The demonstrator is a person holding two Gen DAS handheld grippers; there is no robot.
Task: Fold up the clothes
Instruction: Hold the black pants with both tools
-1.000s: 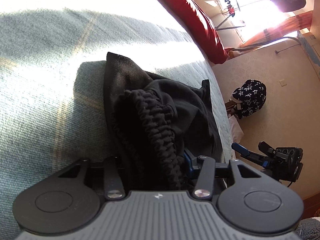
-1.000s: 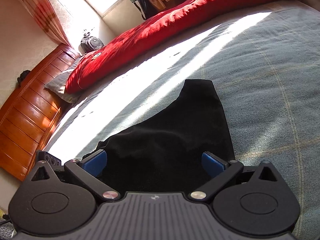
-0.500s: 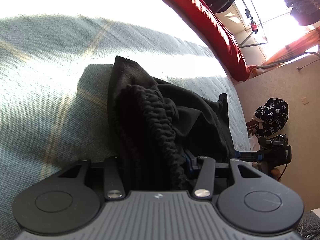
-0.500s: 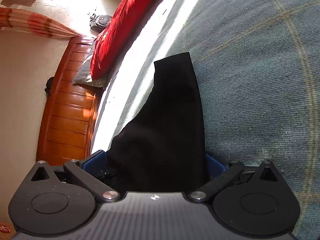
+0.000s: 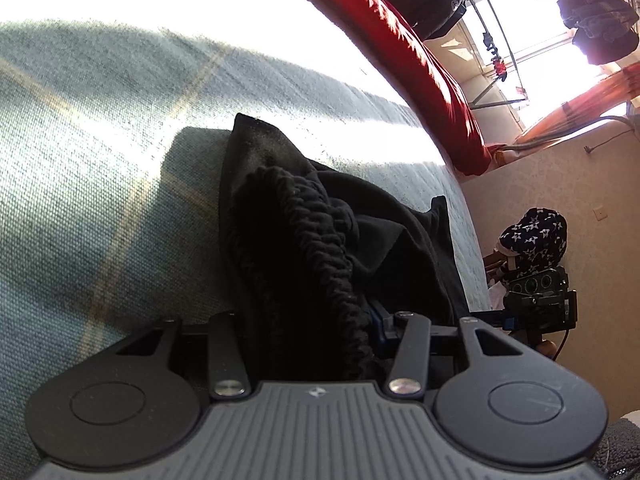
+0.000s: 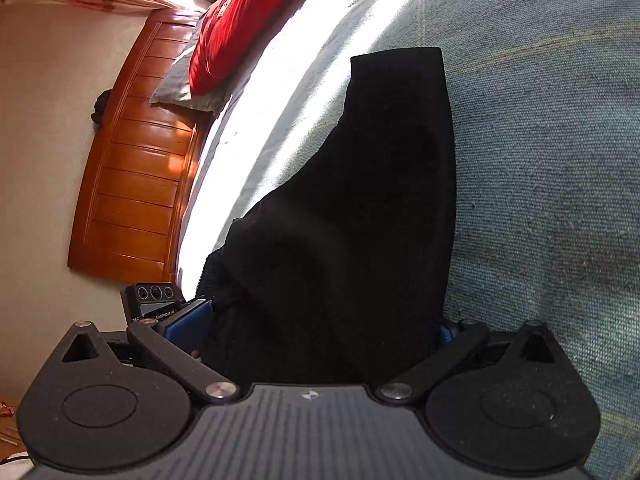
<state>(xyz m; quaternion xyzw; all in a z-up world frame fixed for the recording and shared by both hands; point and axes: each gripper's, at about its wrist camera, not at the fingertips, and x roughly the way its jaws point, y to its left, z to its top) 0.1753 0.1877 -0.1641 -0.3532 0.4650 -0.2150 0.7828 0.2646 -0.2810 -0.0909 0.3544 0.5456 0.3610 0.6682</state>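
Left wrist view showed the black garment (image 5: 320,240) bunched up, its ribbed elastic waistband (image 5: 320,252) running down into the left hand-held gripper (image 5: 316,344), which was pinched tight on that fabric. Same view caught the right hand-held gripper (image 5: 532,304) low at the right, off the bed edge. Right wrist view showed what the left missed: a flat dark panel of the garment (image 6: 360,208) stretched out over the bed (image 6: 560,160), squared end far from camera. Right hand-held gripper (image 6: 320,328) had fingers spread wider, blue pad (image 6: 188,320) visible on one side, cloth filling the gap between them; whether it gripped the cloth, cannot tell. Left unit (image 6: 154,300) peeked in at the lower left.

Garment lay on a grey-blue woven bedcover with faint tan lines, strong sun band across it. Red duvet (image 6: 236,16), grey pillow (image 6: 180,88), wooden headboard (image 6: 136,168), beige wall, orange curtain (image 5: 580,108), clothes hanging by window (image 5: 592,16)
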